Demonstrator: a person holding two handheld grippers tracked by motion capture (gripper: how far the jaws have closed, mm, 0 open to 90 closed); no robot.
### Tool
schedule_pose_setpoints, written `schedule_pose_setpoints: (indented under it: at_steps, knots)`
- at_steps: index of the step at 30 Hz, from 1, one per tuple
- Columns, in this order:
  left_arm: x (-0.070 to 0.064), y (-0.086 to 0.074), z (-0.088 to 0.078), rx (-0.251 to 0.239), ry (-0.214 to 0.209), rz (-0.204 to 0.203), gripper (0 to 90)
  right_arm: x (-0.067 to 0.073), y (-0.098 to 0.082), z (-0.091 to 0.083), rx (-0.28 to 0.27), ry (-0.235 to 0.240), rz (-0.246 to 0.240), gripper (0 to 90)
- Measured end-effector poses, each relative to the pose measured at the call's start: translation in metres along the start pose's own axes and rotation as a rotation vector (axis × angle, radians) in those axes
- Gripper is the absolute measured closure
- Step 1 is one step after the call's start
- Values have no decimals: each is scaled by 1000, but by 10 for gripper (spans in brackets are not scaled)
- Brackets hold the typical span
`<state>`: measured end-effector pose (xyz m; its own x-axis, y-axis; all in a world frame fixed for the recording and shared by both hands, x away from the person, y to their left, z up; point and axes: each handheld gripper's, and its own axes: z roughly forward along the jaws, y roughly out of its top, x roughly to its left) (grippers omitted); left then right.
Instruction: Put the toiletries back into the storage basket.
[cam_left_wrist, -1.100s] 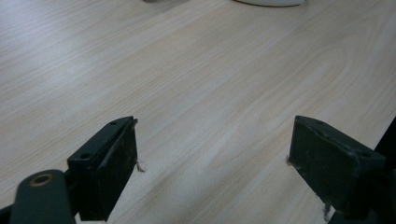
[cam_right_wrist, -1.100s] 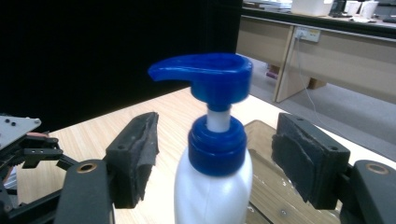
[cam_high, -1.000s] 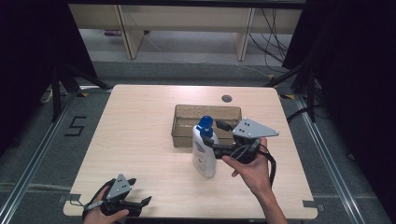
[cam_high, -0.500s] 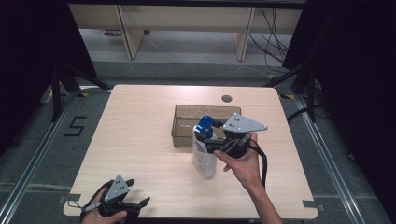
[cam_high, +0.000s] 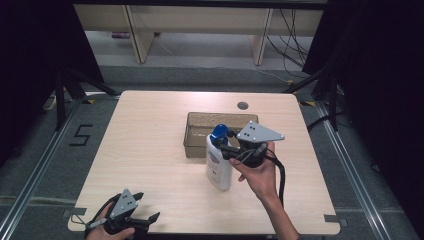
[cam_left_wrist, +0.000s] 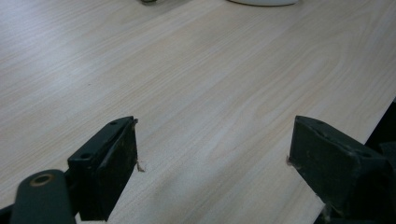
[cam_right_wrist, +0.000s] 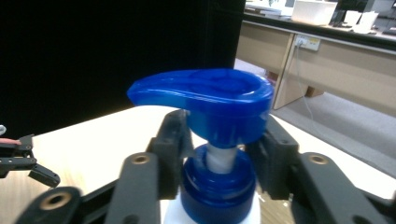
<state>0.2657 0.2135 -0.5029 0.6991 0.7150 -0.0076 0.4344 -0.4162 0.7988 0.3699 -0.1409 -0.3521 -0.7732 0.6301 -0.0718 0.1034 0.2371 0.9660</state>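
High view is showing the tray (cam_high: 196, 131), a clear brownish box sitting just past the middle of the table (cam_high: 150, 150), and I am not seeing anything lying in it. Going left to right across that view, my left gripper (cam_high: 131, 220) is resting at the near left corner of the table, well apart from everything else, its jaws standing wide with bare wood between them, as the left gripper view (cam_left_wrist: 212, 168) is also showing. A small dark round spot (cam_high: 243, 105) is sitting in the tabletop beyond the tray. The pump bottle (cam_high: 219, 165) is standing upright just in front of the tray's right end, touching or nearly touching its near wall, and nothing is blocking it on the near side. My right gripper (cam_high: 231, 149) is coming in from the right, and its jaws have just been closing around the bottle's neck below the pump head (cam_right_wrist: 210, 98); the pads are now pressing on the neck from both sides. The bottle is looking white with a printed label, a deep blue collar and a glossy blue pump spout.
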Motion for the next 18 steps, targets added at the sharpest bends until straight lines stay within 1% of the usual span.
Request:
schedule_pose_setpoints:
  at_steps: [1, 2, 3, 4, 5, 7, 8, 9, 11, 12, 13, 15, 16, 17, 18]
  knots:
    - [0, 0, 0, 4, 5, -1, 148, 0, 0, -1, 5, -1, 9, 603]
    - [0, 0, 1, -4, 3, -9, 148, -2, 0, -2, -10, 2, -7, 612]
    - [0, 0, 1, -7, 1, -16, 148, -2, 0, -2, -10, 2, -7, 612]
    - [0, 0, 1, -7, 4, -17, 148, -1, -1, -2, -15, 6, 7, 618]
    - [0, 0, 2, -6, 4, -18, 148, -1, -1, -2, -15, 6, 7, 618]
    - [0, 0, 2, -6, 4, -19, 148, 0, -2, -2, -30, 12, 26, 619]
    - [0, 0, 2, -6, 4, -18, 148, 1, -2, -2, -28, 2, 30, 619]
    - [0, 0, 2, -7, 4, -18, 148, 0, -2, -2, -33, -13, 8, 619]
    - [0, 0, 2, -6, 3, -15, 148, 3, -2, -1, -33, -8, 24, 619]
    - [1, 0, 1, 3, 6, -6, 148, 3, -2, -2, -28, -15, 25, 620]
    - [1, 0, 1, 4, 6, -5, 148, 4, -2, -1, -38, -16, 28, 619]
    - [0, 0, 2, 2, 5, -6, 148, 4, -1, -1, -32, -40, 2, 618]
    - [1, 0, 1, 11, 7, 6, 148, 3, -1, -1, -38, -47, -17, 617]
    - [1, 0, 1, 11, 7, 4, 148, 4, 0, 0, -29, -42, -17, 617]
    - [1, 0, 2, 6, -3, -7, 148, 4, 1, 0, -27, -31, -23, 616]
